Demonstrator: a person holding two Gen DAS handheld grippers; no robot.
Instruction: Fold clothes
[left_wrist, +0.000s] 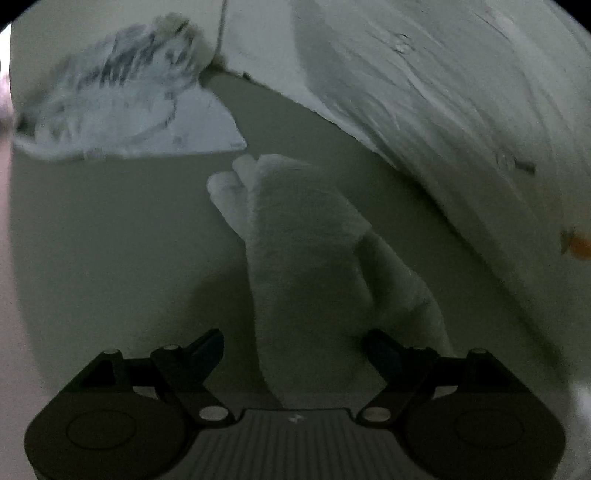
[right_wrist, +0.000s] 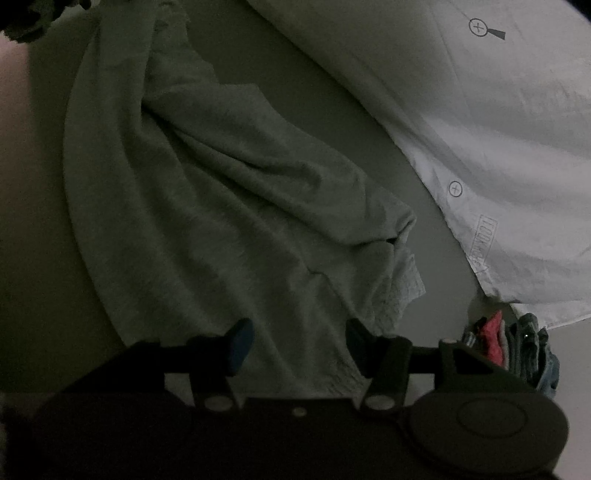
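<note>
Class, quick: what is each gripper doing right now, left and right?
Left gripper: open, pale cloth between its jaws, not pinched.
Right gripper: open over the grey-green garment, holding nothing.

Both views v. dim, greenish cast; left view motion-blurred at top; fisheye bend, black vignette at corners.

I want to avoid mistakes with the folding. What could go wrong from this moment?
1. The left gripper stands open around a narrow strip of the pale garment; closing may catch only one layer.
2. The right gripper is open over bunched folds of the grey-green garment, so creases may get folded in.
3. The white printed sheet lies close and could be dragged.
</note>
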